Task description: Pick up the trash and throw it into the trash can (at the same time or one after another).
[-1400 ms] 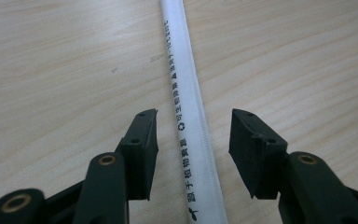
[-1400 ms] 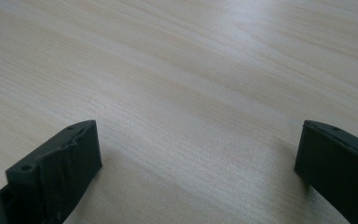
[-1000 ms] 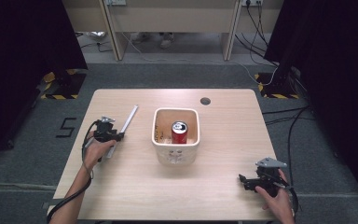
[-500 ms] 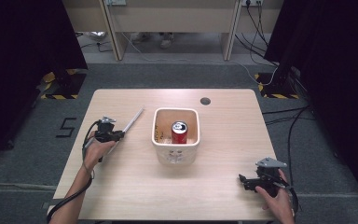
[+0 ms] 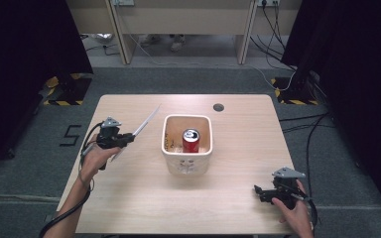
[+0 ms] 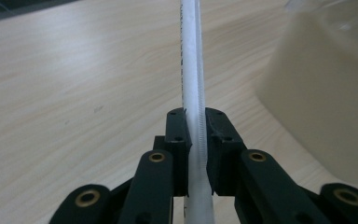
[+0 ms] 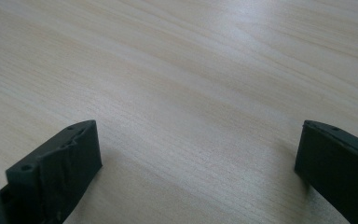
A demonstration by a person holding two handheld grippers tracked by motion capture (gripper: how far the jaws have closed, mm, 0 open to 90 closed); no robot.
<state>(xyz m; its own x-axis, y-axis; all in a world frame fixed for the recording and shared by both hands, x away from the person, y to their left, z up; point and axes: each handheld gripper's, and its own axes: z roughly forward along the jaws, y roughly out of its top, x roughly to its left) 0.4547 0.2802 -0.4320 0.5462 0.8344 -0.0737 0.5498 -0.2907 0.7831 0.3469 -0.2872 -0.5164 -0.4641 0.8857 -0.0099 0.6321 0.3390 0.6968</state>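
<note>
Your high view looks down and forward over the whole table (image 5: 144, 208). Your 2 gripper views sit low and close, facing along their jaws across that same tabletop.

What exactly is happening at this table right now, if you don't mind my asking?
A person works at a wooden table with a gripper in each hand. The left gripper is shut on a long, thin white straw and holds it slanting above the tabletop, just left of a cream tub. A red drink can stands upright inside that tub. The right gripper rests near the table's front right corner, its jaws open with nothing between them.
</note>
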